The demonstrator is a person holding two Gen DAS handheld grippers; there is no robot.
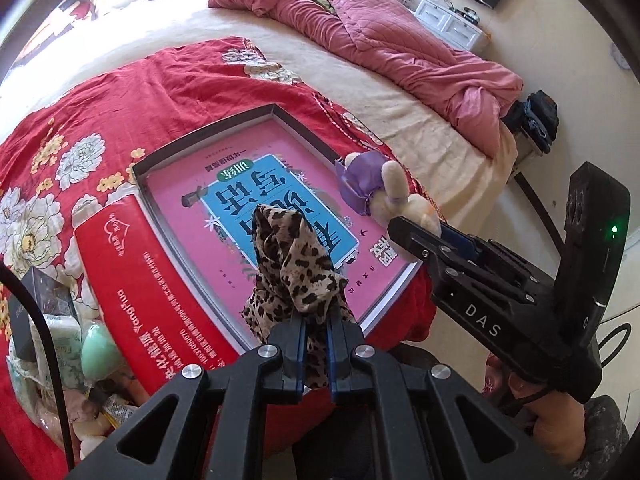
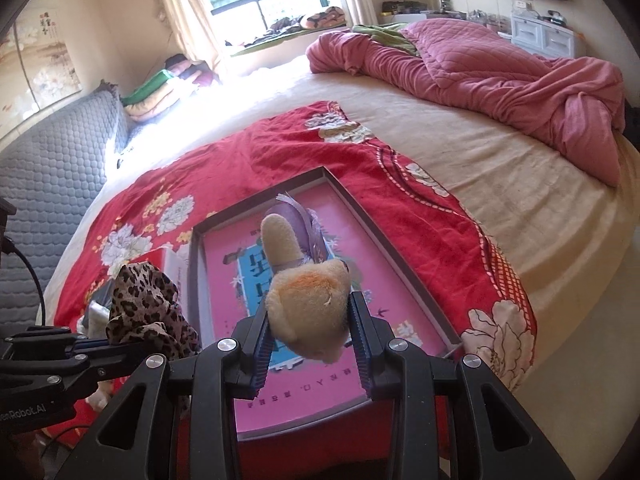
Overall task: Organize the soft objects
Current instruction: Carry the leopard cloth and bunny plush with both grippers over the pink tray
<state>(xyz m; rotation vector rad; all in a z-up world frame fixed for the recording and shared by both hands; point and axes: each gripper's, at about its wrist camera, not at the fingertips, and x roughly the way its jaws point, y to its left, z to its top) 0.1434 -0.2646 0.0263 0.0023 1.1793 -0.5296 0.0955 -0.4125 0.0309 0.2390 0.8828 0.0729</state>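
Midway, by the look of it: two soft things lifted, nothing soft yet set down in the box.

Left gripper (image 1: pixel 316 344) clamped tight on a leopard-print cloth (image 1: pixel 294 264), bunched and standing up out of the pads, hanging over the near part of the box (image 1: pixel 208 128). Right gripper (image 2: pixel 310 332) closed on a plush bunny (image 2: pixel 306 304), pads pressed into both sides of its cream head, one long ear (image 2: pixel 280 240) and a purple dress (image 2: pixel 304 222) poking forward beyond the fingertips. Both held clear above the box, side by side, neither touching the box floor as far as can be told.

Box: shallow, grey-walled, lying on a red flowered blanket (image 1: pixel 60 128) spread over the bed (image 2: pixel 500 184). Inside, only a pink book (image 1: pixel 240 168) with a blue panel, flat on the bottom and filling nearly all of it. No soft item inside so far.

Beside the box, touching its left wall in the left wrist view, a red lid or carton (image 1: pixel 140 272) with white lettering. Further left, at the blanket's edge, a loose heap (image 1: pixel 76 344): a green egg-shaped thing, a pale printed pouch, some wrappers, too jumbled to sort out fully. Probably more to collect there.

Left to do, likely: lower the cloth and the bunny into the box, release, then return for the heap.
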